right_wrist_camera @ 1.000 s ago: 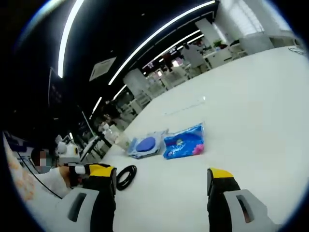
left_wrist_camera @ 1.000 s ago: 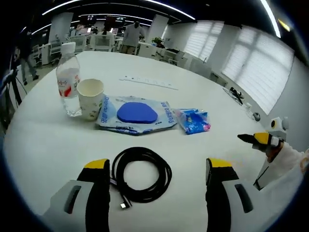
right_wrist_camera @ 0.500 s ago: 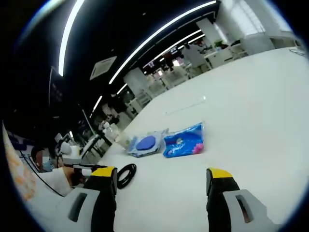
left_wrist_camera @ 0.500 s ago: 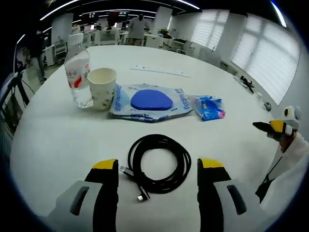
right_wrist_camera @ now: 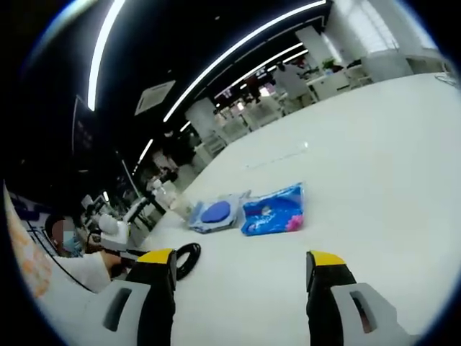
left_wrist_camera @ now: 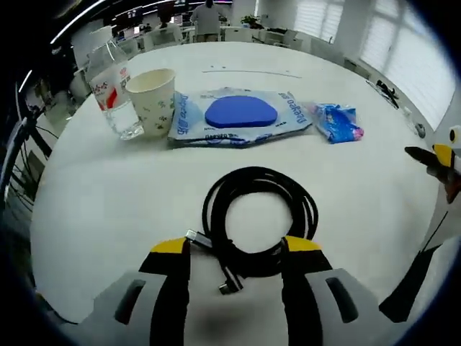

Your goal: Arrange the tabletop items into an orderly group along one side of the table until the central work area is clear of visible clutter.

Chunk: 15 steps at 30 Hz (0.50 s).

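Left gripper view, scanning left to right along the far row: bottle (left_wrist_camera: 109, 90), cup (left_wrist_camera: 153, 100) touching it, wipes pack (left_wrist_camera: 241, 117) with blue lid, small blue packet (left_wrist_camera: 337, 122). All sitting on the white desk (left_wrist_camera: 86, 216).

Nearer: coiled black cable (left_wrist_camera: 259, 216), lying alone in the central area, its near arc sitting between the jaws of the left tongs (left_wrist_camera: 236, 249), which are gaping open around it, not yet pinching.

Right tongs (right_wrist_camera: 241, 259) hanging open over bare desk, holding nothing.

Step in hand, likely: picking up the cable. Next move calls for closing on the bundled strands, then carrying it toward the row.
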Each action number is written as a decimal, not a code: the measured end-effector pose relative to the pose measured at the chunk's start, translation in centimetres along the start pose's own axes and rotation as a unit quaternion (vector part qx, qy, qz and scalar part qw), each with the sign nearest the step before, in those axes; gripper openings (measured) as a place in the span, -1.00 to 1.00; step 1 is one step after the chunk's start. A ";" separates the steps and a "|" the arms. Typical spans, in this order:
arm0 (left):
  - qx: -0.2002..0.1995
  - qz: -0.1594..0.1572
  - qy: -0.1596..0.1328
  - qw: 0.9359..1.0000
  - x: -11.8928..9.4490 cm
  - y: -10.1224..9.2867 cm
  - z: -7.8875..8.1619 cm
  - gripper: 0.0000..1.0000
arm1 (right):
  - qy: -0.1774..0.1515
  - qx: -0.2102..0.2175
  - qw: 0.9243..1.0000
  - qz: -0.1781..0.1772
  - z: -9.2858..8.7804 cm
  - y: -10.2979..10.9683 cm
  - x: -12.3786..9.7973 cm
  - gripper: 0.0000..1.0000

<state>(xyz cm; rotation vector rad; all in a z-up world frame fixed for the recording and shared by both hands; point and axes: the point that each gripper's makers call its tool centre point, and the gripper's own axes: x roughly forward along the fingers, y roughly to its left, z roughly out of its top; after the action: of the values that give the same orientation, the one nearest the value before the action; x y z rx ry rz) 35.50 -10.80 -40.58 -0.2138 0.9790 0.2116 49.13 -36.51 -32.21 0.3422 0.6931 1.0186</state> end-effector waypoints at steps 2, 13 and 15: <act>-0.013 0.001 0.000 1.000 0.2 0.0 0.0 -0.03 | -0.001 0.001 1.000 0.000 0.2 -0.1 0.1 0.47; -0.019 0.015 -0.014 1.000 0.8 0.4 0.2 -0.08 | 0.007 0.009 1.000 0.005 -0.4 -0.3 0.4 0.34; -0.017 0.016 -0.021 1.000 0.9 0.5 0.3 -0.10 | 0.009 0.009 1.000 0.007 -0.5 -0.2 0.4 0.33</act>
<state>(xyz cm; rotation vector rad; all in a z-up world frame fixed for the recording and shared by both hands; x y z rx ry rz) 36.10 -10.16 -41.25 -0.2235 0.9381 0.2618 49.03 -36.29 -32.81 0.3538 0.7165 1.0302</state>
